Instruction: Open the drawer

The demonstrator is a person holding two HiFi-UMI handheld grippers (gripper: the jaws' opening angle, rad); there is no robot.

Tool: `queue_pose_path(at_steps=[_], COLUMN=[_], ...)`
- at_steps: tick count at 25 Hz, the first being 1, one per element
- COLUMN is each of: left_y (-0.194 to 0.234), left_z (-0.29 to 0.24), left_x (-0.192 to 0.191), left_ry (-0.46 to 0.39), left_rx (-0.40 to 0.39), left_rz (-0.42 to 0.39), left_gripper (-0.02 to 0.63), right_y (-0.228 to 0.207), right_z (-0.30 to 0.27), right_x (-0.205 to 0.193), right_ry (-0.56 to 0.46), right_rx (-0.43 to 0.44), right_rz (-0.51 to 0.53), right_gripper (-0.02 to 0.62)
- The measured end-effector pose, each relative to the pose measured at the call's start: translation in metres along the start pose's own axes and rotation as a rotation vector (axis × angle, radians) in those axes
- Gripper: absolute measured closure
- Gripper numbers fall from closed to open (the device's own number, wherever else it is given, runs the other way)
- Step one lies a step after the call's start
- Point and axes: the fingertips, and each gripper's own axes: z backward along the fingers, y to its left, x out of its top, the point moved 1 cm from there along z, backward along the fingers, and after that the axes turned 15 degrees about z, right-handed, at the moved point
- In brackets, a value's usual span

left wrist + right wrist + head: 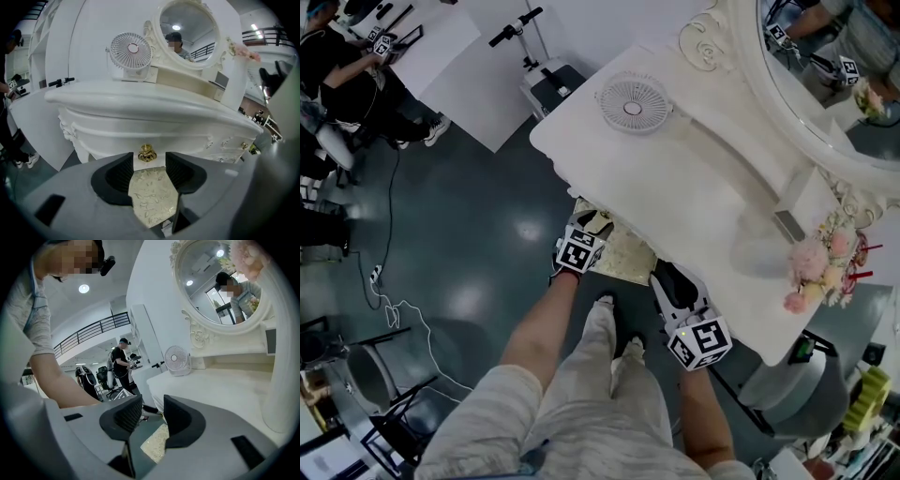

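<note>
Below the front edge of the white tabletop (703, 178), the gold knob (146, 153) of the drawer (117, 143) sits just ahead of the left gripper (148, 161), jaws apart. The right gripper (152, 401) gapes empty. Closing too early could miss or slip off the small knob.

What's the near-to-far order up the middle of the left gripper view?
left gripper, jaws apart → gold knob on the drawer front → vanity top → white fan → oval mirror
</note>
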Motion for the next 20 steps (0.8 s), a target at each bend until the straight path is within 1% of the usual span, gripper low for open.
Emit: queue_pose_path(at_steps=[5,10,13,16,20], left_y=[-0.001,-0.001,0.000,0.003,0.004], left_z=[-0.008,-0.014,-0.015,-0.015,-0.018], left_x=[0.004,0.001,0.001,0.004,0.002], left_ry=[0.002,0.027,0.029,0.030,0.040], left_rx=[-0.004,0.004,0.016,0.030,0.024], left_rz=[-0.005,-0.024,-0.021,-0.019,-0.032], left_gripper=[0.388,0.393,0.422,0.471,0.472], right_y=[-0.003,-0.005,-0.008,-0.012,-0.014], right_z=[-0.002,-0.004,-0.002,0.001,0.003], right_x=[-0.001,0.001,0.001,0.002,0.001], right_ry=[0.002,0.002,0.000,-0.002,-0.003], right_rx=[-0.002,-0.003,-0.014,-0.025,-0.033], right_rz=[-0.002,-0.001,-0.005,-0.008,-0.011], right_gripper=[0.489,0.489,0.489,0.489,0.489])
